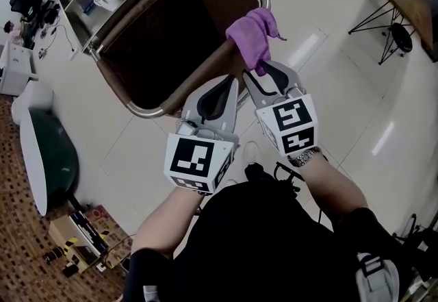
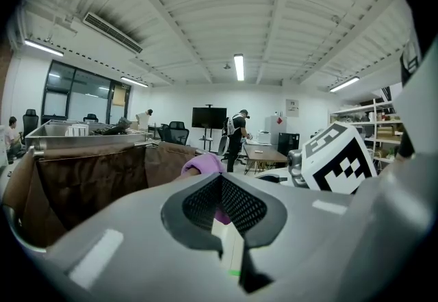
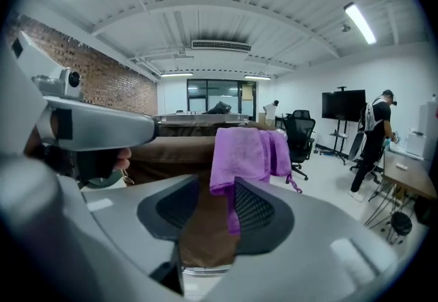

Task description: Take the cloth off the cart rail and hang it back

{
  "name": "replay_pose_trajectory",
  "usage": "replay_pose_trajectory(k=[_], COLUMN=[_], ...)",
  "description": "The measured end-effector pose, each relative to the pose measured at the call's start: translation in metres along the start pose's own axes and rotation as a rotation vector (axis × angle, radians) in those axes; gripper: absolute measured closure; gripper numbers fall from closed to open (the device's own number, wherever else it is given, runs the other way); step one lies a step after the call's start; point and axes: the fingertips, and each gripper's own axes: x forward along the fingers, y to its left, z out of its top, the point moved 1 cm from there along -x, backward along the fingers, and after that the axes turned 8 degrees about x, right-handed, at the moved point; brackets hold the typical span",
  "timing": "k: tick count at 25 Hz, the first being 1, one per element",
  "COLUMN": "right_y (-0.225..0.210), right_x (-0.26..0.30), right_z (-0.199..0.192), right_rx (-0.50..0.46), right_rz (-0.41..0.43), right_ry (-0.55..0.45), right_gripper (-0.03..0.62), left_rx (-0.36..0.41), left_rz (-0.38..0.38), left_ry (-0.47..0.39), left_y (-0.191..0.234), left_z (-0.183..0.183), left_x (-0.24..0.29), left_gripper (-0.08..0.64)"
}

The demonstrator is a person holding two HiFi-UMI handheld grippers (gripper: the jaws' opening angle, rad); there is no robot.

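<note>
Cloth (image 1: pixel 252 37): purple; seen draped over the cart rail in the upper middle of the head view; it is folded across the top so that its weight is shared between both sides and sliding is resisted; a narrow tail is seen hanging toward the lower part of the frame
Cart rail (image 1: pixel 168 96): wrapped in the brown liner (image 1: pixel 164 40) of the cart; the cloth is borne near the rail's bend at the upper right of the cart, where it can be reached from the open floor side
Right tool (image 1: pixel 263 77): released, its jaws held apart; it is set right at the cloth's hanging tail; in the right gripper view the tail is seen lying along the inner face of the right-of-frame pad (image 3: pixel 256 208), with brown liner showing through the gap; no clamping is shown
Left tool (image 1: pixel 226 88): clenched on nothing, its pads met at the tips; it is held just left of the right tool, over the rail and apart from the cloth; it is judged to be standing by rather than sharing the work
Stage: a cloth draped on the rail with a released tool at its tail is fitted both by a moment ahead of lifting and by one after rehanging; which of the two cannot be settled
</note>
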Motion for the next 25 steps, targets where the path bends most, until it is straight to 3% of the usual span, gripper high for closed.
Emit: replay_pose_trajectory(k=[3, 6, 10, 15, 25], right_y=[-0.002, -0.001, 0.01, 0.066, 0.151], right_x=[0.006, 0.004, -0.01, -0.041, -0.122], right_z=[0.0, 0.009, 0.027, -0.008, 0.028], right_rx=[0.001, -0.007, -0.019, -0.049, -0.123], right_rz=[0.009, 0.0, 0.006, -0.006, -0.021], right_ry=[0.001, -0.023, -0.069, -0.135, -0.228], right_gripper=[0.458, 0.575, 0.578, 0.58, 0.581], left_rx=[0.006, 0.004, 0.001, 0.011, 0.052], left_rz=[0.012, 0.022, 0.027, 0.02, 0.02], left_ry=[0.003, 0.004, -0.008, -0.05, -0.159], left_y=[0.002, 0.005, 0.003, -0.016, -0.036], left_z=[-0.002, -0.001, 0.01, -0.022, 0.029], left_x=[0.002, 0.001, -0.008, -0.075, -0.168], left_gripper=[0.571, 0.571, 0.571, 0.571, 0.571])
